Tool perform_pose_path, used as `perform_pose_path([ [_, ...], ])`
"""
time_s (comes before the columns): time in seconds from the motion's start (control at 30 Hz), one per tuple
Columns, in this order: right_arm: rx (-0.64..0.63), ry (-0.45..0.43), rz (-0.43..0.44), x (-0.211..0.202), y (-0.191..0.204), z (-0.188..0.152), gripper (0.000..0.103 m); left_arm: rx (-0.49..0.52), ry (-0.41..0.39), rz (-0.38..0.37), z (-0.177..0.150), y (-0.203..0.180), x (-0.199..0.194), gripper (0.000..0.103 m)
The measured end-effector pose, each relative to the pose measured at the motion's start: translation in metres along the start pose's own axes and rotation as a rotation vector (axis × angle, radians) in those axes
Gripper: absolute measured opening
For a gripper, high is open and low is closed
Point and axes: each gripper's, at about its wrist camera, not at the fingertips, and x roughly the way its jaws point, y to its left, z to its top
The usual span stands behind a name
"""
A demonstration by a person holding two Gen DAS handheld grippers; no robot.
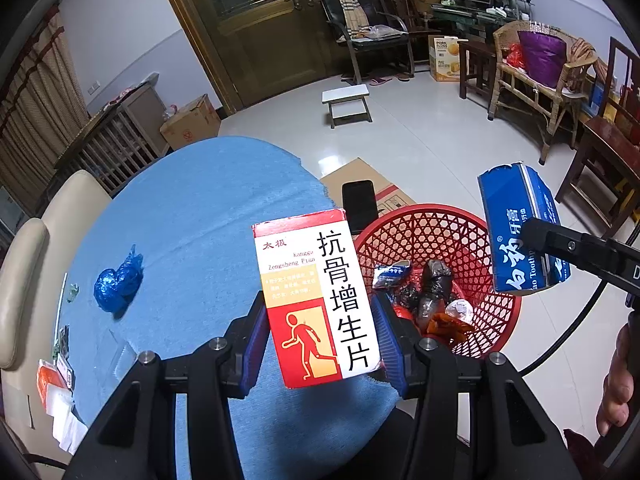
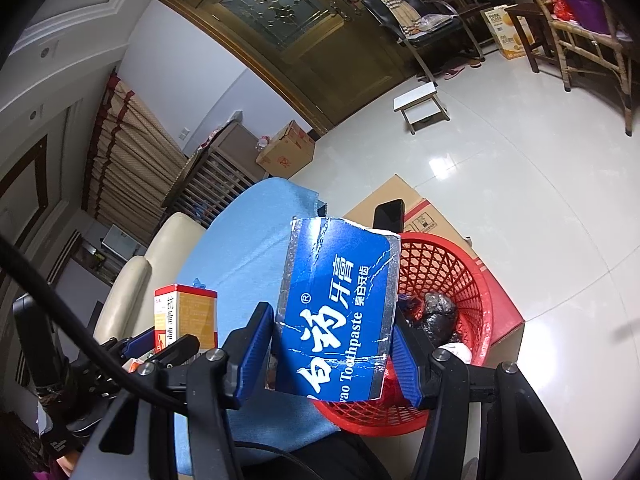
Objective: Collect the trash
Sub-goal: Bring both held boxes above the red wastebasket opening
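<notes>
- Left gripper (image 1: pixel 320 332): jaws clenched on a red-and-white medicine box (image 1: pixel 316 296), blue pads pressed to its two sides, box upright and lifted above the near right edge of the tabletop (image 1: pixel 192 208).
- Right gripper (image 2: pixel 332 344): jaws clenched on a torn blue toothpaste box (image 2: pixel 340 308), one pad on each side, open ragged end up, held above the near rim of the red basket (image 2: pixel 452 264).
- Seen from the left wrist, the same toothpaste box (image 1: pixel 520 232) hanging above the basket's right rim (image 1: pixel 432 216), well apart from the medicine box.
- Seen from the right wrist, the medicine box (image 2: pixel 188 312) just left of the toothpaste box, over the blue cloth.
- Basket standing on a flat cardboard box (image 2: pixel 400 196) on the floor, just off the tabletop's right edge.
- Inside the basket: dark crumpled bags (image 1: pixel 434 280), a small wrapper (image 1: pixel 390 274), a whitish scrap and something orange-red.
- Black phone (image 1: pixel 360 202) propped upright just behind the basket's far rim.
- Crumpled blue plastic bag (image 1: pixel 118 284) lying toward the left edge of the tabletop, well apart from both boxes.
- Small packets and papers (image 1: pixel 56 384) at the near left corner of the tabletop.
- Cream chair back (image 1: pixel 24 292) just beyond the left edge.
</notes>
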Motion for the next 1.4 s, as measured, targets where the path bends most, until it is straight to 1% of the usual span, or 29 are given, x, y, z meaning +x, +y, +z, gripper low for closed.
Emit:
perform_pose_path([
  [0.47,0.021,0.019,-0.017,-0.001,-0.017,0.01,0.059,0.0,0.027,-0.02,0.013,-0.015,0.014,0.052],
  [0.8,0.045,0.016,-0.032,-0.013,-0.029,0.009,0.06,0.021,0.036,-0.034,0.017,-0.03,0.018,0.052],
  [1.07,0.072,0.021,-0.042,-0.019,-0.04,0.009,0.06,0.037,0.052,-0.044,0.018,-0.043,0.021,0.052],
  [1.4,0.091,0.033,-0.045,-0.022,-0.046,0.01,0.06,0.038,0.077,-0.054,0.017,-0.047,0.029,0.052],
])
